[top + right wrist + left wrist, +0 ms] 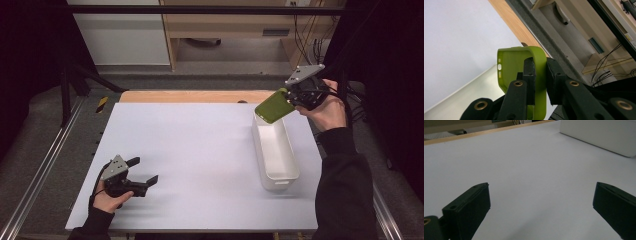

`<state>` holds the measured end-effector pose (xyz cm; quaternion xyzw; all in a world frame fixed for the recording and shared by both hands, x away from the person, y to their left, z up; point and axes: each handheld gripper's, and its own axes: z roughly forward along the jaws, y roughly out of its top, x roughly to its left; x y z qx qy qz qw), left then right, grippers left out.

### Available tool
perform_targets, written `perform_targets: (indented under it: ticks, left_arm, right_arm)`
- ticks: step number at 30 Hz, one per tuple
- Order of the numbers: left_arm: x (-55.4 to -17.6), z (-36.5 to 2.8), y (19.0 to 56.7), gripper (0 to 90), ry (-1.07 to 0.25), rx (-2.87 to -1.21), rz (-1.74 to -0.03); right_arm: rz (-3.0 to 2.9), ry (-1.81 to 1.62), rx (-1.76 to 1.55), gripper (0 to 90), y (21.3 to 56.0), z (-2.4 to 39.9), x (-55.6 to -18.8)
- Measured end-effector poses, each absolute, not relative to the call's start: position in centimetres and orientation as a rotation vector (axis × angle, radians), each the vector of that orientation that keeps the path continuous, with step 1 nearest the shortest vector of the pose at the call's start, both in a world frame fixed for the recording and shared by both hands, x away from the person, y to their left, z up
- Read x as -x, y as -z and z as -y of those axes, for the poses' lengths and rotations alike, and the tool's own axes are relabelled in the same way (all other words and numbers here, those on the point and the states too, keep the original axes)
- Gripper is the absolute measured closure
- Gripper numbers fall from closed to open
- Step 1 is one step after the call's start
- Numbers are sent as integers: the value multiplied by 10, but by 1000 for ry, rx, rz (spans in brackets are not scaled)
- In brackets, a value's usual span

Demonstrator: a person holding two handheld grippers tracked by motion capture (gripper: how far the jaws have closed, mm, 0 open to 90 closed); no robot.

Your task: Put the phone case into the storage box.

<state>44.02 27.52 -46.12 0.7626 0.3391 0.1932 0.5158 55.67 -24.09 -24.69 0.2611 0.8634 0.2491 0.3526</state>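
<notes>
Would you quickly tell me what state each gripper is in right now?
Left gripper: open, holding nothing, low over the table.
Right gripper: shut on the green phone case, above the white bin.

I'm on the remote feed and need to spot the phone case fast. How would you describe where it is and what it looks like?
Start at the long white bin on the right side of the pale table. Above the bin's far end, the right gripper is shut on the phone case, one jaw inside the shell and one outside. It is the one bright olive-green thing among white, grey and black ones.
</notes>
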Motion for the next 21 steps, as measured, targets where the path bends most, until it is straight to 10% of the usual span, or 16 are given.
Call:
perform_targets:
  ticks: [21]
  left_arm:
    - [-441, -275, 463, 10, -457, -1838, -813]
  right_arm:
    - [-2315, -529, -531, 790, 264, 241, -577]
